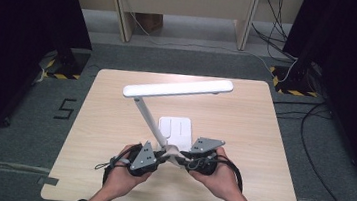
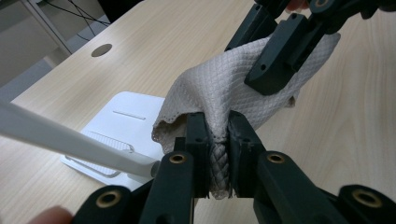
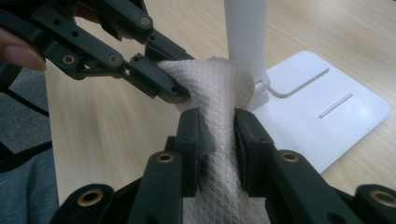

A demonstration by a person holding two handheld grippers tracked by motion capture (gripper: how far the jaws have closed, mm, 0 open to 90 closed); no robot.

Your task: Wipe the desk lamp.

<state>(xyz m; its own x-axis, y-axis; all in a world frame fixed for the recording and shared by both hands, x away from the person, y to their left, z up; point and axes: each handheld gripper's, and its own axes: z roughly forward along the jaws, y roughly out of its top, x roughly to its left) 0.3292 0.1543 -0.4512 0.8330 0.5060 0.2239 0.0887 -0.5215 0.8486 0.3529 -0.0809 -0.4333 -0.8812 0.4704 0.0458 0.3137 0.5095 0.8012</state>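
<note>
A cloth (image 2: 219,93) is gripped by left claw (image 2: 218,140) and right claw (image 3: 219,135), bunched between them beside the lamp (image 1: 176,130) near the desk's (image 1: 245,117) front edge.

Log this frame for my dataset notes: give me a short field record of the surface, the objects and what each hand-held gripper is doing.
surface: light wooden table
lamp: white desk lamp, flat base on the table
cloth: white quilted cloth, lifted beside the lamp's stem
left hand-held gripper: shut on cloth
right hand-held gripper: shut on cloth
cloth span: bunched between both grippers, which sit close together
</note>
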